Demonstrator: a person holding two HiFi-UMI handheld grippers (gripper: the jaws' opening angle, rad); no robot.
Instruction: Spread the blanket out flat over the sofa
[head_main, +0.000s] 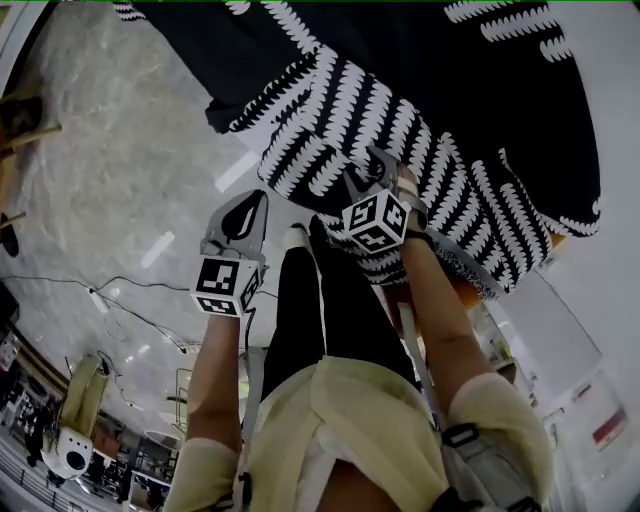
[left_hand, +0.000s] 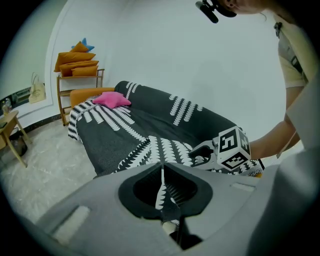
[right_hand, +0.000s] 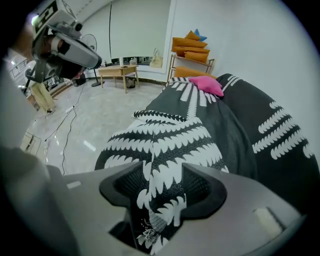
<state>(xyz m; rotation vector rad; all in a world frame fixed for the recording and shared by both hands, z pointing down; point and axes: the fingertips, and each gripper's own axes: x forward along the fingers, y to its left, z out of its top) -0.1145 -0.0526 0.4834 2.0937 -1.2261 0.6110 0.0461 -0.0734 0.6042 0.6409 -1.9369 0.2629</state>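
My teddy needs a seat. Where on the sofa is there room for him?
The flat stretch of black-and-white patterned blanket on the seat, between the pink star-shaped cushion and the bunched folds at the near end, is free. The pale marble floor in front is bare too. The near end is crowded with rumpled cloth.

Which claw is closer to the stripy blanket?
Right. The right claw, jaws opening, has the blanket between them; the left claw hangs over the floor, apart from it.
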